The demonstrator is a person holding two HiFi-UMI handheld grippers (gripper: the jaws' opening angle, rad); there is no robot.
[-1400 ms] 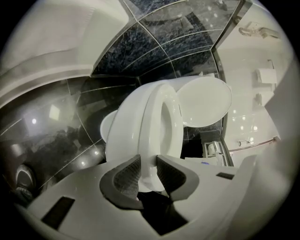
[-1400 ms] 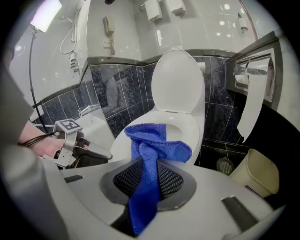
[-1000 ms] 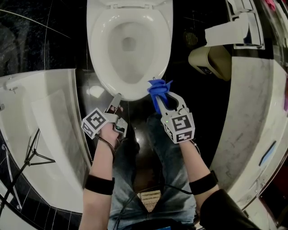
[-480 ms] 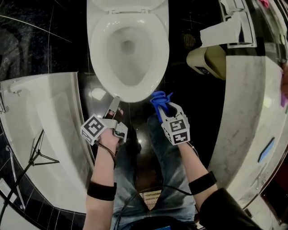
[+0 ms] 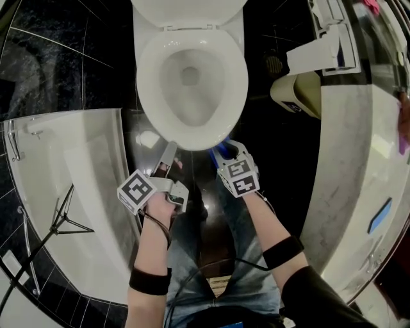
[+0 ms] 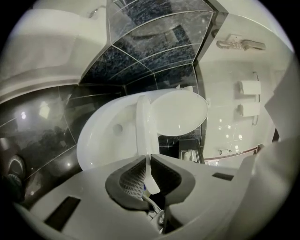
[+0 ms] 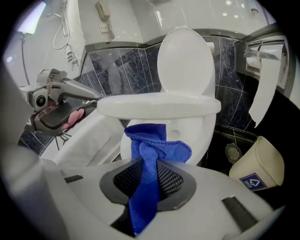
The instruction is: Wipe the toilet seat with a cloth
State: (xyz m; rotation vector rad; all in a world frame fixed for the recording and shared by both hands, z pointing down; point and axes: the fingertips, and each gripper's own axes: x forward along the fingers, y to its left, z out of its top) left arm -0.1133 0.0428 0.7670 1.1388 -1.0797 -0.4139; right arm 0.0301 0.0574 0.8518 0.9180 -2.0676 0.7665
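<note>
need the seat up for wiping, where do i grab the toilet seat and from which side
Its front rim, from the front: the toilet seat is a thin flat ring hinged at the back, so its edge slips between the pads. The left tool has just been closing its jaws on that edge.

In the head view the right hand-held gripper (image 5: 229, 149) hides most of the blue cloth (image 5: 218, 152); the top edge cuts off the toilet lid (image 5: 189, 9).
</note>
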